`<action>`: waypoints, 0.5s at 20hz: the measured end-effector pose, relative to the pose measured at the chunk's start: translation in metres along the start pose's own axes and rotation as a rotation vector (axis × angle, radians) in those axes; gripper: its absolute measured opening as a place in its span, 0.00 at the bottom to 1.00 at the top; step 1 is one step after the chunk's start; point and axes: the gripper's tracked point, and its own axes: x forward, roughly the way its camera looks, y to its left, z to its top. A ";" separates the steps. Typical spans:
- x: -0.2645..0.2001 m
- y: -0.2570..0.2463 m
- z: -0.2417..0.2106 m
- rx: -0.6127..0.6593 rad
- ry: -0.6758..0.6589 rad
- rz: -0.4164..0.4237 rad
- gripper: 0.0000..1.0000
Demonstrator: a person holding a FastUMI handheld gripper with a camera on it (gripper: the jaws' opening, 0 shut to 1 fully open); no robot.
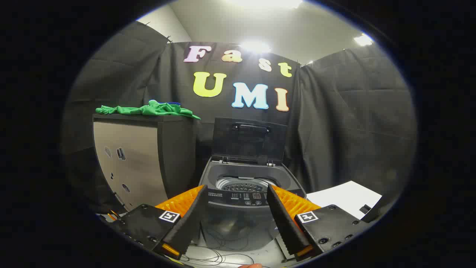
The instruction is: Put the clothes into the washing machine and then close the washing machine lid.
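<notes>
Up and away to the left of the claw (236, 195), the green clothes (147, 109) lie crumpled flat on top of a tall cabinet (143, 156): soft, light, floppy stuff by the look of it, so pinch a raised fold near the middle (loose ends will likely trail). Straight ahead beyond the fingers sits the washing machine (243, 188), lid (248, 140) standing upright, drum open. Claw spread wide, holding nothing

one washing machine (243, 190), one green garment (148, 109), one cabinet (137, 160); one gripper (236, 193), fingers apart
</notes>
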 end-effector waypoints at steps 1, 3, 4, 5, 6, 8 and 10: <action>0.001 0.000 0.002 -0.002 -0.001 -0.001 0.98; 0.002 -0.001 0.005 0.001 -0.003 -0.003 0.98; 0.002 0.000 0.006 0.002 -0.003 -0.002 0.98; 0.003 0.001 0.008 0.001 -0.004 0.000 0.98; 0.003 0.002 0.009 -0.003 -0.006 0.000 0.98; 0.003 0.006 0.011 -0.006 -0.005 0.006 0.98; 0.003 0.009 0.014 -0.009 -0.009 0.011 0.98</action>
